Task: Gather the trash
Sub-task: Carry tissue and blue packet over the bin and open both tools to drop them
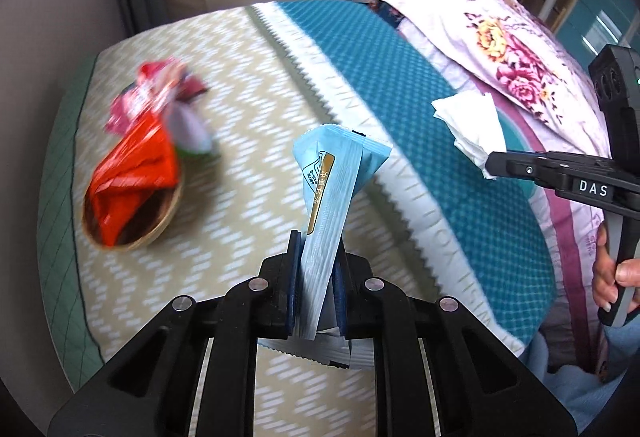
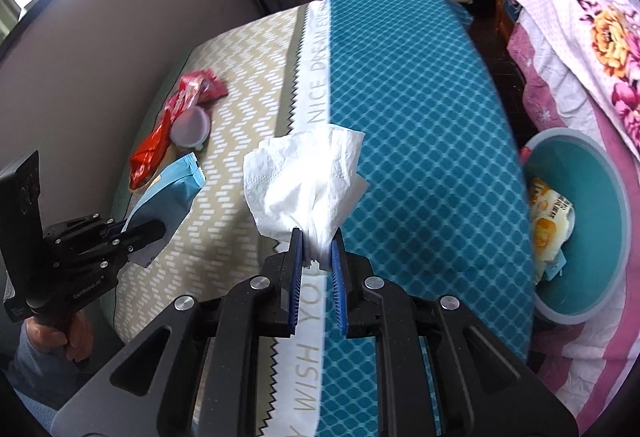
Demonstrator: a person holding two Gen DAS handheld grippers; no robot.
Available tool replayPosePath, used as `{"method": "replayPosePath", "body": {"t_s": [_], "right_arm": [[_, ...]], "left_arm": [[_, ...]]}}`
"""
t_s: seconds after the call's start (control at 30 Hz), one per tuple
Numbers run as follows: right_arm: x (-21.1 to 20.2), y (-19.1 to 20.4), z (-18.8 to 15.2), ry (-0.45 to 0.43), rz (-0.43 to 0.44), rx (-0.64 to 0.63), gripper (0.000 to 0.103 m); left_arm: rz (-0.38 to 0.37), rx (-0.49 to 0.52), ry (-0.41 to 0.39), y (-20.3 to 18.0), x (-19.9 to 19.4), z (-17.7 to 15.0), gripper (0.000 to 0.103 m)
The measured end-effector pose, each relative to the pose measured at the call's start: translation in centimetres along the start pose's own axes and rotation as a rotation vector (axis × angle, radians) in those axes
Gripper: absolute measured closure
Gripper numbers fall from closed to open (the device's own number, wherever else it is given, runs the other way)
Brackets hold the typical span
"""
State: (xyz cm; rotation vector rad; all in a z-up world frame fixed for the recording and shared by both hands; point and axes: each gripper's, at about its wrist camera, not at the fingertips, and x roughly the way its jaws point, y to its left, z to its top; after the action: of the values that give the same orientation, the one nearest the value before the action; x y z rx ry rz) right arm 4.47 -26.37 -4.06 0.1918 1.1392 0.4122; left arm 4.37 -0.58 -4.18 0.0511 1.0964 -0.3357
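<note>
Right hand-held gripper (image 2: 316, 237) pinches the tissue (image 2: 304, 177) and is nearer the teal bin (image 2: 616, 205), off the bed's right side; left hand-held gripper (image 1: 316, 249) clamps the blue wrapper (image 1: 332, 189) upright.

The pale-blue wrapper (image 1: 332, 189) is glossy plastic film with a gold stripe. The tissue (image 2: 308, 177) is soft, crumpled white paper. Each tool (image 1: 316, 277) is matt black plastic with shiny metal pins. The basket (image 1: 132, 225) looks woven, the bedspread (image 2: 420, 117) printed cloth.

Probably a home bedroom: bed (image 2: 400, 117), floral quilt (image 1: 500, 33).
</note>
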Motion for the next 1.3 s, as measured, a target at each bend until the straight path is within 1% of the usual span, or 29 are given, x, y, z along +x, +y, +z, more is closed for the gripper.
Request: {"method": "replayPosePath", "body": {"t_s": [0.13,0.27,0.43,0.53,0.8,0.97,1.1,1.3], "right_arm": [[-1.8,-3.4,0.3,-0.062,-0.024,0.069,0.09],[-3.5,-6.0,0.6,-0.118,-0.055,0.126,0.09],[-5.9,-9.7,0.6,-0.183,-0.111,0.187,0.09],[-7.0,-12.0,0.2,-0.203,-0.135,0.221,0.089],[-8.7,-17.2,-1.0,-0.227,-0.169,0.306,0.089],[-9.4,-19.4,-1.9,-0.236,-0.192,0.338,0.089],[-9.8,-21.0,-2.4,-0.238,-0.206,0.365,0.089],[-9.6,-23.1,-2.8,-0.226,-0.21,0.398,0.089]], "left_arm": [[-0.008,0.063,-0.004,-3.5,0.9,2.0,0.088],[-0.031,0.117,-0.013,-7.2,2.0,3.8,0.088],[-0.08,0.182,0.008,-12.6,4.3,5.9,0.088],[-0.109,0.208,0.019,-15.4,5.5,6.8,0.088],[-0.147,0.246,0.049,-21.1,8.4,8.9,0.088],[-0.162,0.27,0.072,-24.0,10.1,9.8,0.088],[-0.169,0.294,0.09,-25.8,11.3,10.1,0.088],[-0.174,0.319,0.12,-27.5,13.0,10.3,0.088]]}}
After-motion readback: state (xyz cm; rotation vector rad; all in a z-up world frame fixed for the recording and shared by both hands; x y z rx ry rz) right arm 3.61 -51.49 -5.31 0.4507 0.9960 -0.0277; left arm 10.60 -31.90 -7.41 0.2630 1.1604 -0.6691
